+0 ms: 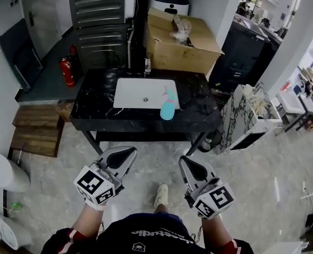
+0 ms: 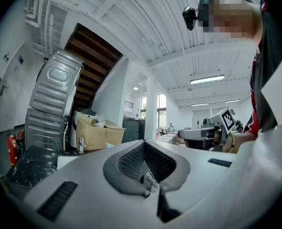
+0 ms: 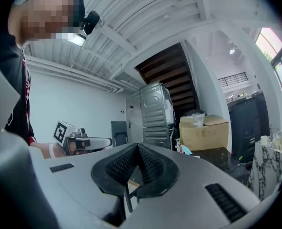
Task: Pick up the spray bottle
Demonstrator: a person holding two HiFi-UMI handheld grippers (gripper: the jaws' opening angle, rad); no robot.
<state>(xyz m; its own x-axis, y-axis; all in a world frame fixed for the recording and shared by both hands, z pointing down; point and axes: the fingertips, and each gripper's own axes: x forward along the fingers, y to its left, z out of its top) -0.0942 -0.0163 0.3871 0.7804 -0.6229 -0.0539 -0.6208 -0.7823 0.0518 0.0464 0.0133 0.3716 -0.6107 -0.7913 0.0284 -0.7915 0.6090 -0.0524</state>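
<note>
From the head: spray bottle (image 1: pixel 168 106) upright on the black table (image 1: pixel 93 118), by the front right corner of the white sink (image 1: pixel 140 91), well ahead of both tongs. Left tongs (image 1: pixel 126 155) and right tongs (image 1: pixel 191 165) side by side, short of the table. From the left tongs: jaws pressed together, nothing between, only a tiny blue bit of bottle far ahead. From the right tongs: jaws closed tight and empty, bottle far off past the tips.

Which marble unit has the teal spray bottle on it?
The black marble counter with the white sink, not the white marble stand beside it; the teal spray bottle stands at the sink's front corner.
</note>
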